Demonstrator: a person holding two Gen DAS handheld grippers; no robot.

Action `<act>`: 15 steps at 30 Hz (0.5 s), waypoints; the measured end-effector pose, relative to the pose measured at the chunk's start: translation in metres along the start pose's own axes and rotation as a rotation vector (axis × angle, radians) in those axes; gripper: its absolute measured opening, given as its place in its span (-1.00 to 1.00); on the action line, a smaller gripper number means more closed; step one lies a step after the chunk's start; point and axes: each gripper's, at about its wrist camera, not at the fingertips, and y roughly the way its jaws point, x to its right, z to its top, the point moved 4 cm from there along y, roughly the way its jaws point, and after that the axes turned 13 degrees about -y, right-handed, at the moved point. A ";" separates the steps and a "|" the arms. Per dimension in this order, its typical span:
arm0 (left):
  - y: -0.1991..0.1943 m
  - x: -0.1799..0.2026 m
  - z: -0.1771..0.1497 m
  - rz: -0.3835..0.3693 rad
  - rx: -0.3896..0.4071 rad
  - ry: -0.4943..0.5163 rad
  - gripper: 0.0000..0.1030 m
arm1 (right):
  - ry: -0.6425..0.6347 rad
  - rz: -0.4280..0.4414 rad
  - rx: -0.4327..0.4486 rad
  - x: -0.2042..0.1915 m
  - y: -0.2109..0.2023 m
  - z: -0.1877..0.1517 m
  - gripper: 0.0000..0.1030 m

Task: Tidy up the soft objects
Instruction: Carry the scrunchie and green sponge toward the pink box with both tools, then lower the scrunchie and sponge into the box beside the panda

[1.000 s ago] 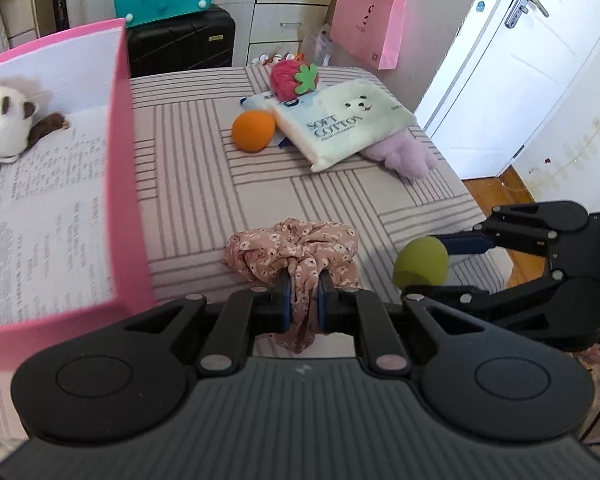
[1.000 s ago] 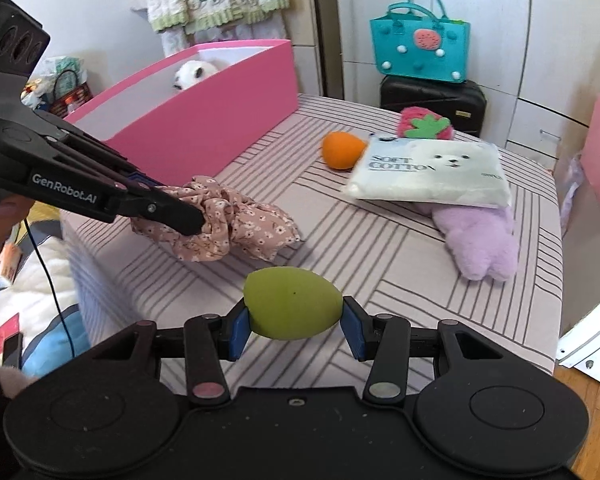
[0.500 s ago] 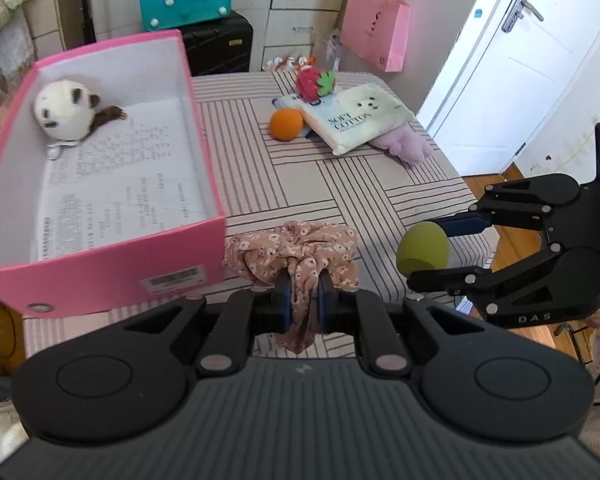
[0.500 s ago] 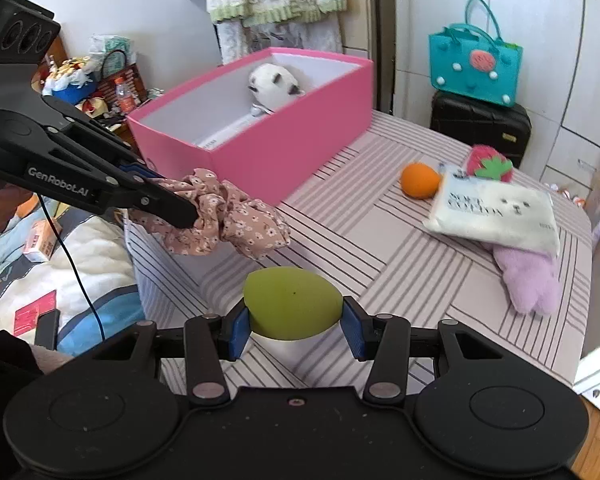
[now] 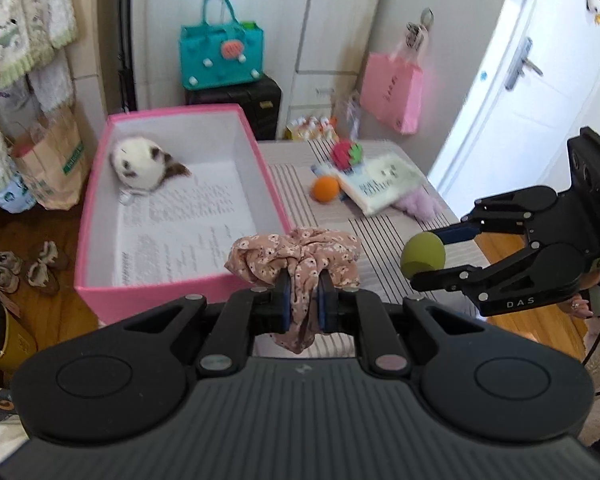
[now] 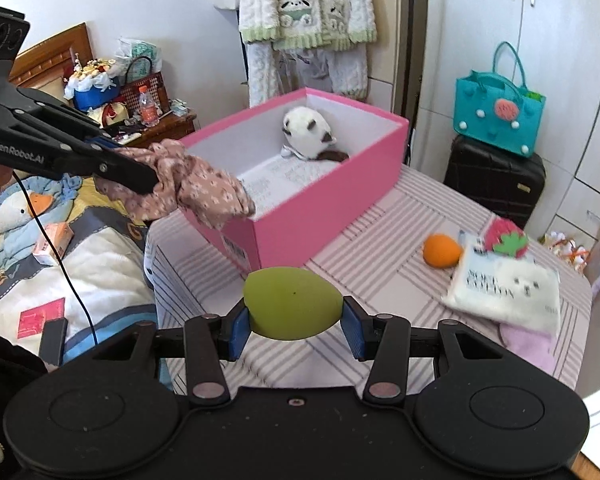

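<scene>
My left gripper (image 5: 303, 300) is shut on a floral pink scrunchie (image 5: 296, 258), held in the air over the near corner of the pink box (image 5: 100, 216); from the right wrist view that scrunchie (image 6: 196, 186) hangs by the box's (image 6: 300, 216) front end. My right gripper (image 6: 294, 322) is shut on a green egg-shaped sponge (image 6: 292, 304), raised above the striped table (image 6: 380, 248). A white plush (image 5: 140, 164) lies inside the box. An orange sponge (image 6: 440, 250), a strawberry toy (image 6: 506, 238), a cotton pack (image 6: 508, 290) and a purple plush (image 6: 528, 342) lie on the table.
A teal bag (image 6: 498, 114) sits on a black suitcase (image 6: 496, 178) behind the table. A pink bag (image 5: 392, 92) hangs by the white door (image 5: 520, 112). A bed (image 6: 60, 264) with a quilt lies left of the table. Shoes (image 5: 24, 266) sit on the floor.
Both grippers have risen from the table with their objects. The left one carried the scrunchie up and back toward the box's near corner, so the whole box now shows.
</scene>
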 end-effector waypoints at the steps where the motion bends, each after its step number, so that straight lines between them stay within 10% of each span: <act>1: -0.004 -0.002 0.003 0.004 0.014 -0.002 -0.78 | -0.009 0.001 0.003 0.001 0.001 0.005 0.02; 15: 0.030 -0.041 0.068 0.007 0.043 -0.020 -0.77 | -0.149 -0.043 0.113 0.033 0.036 0.081 0.03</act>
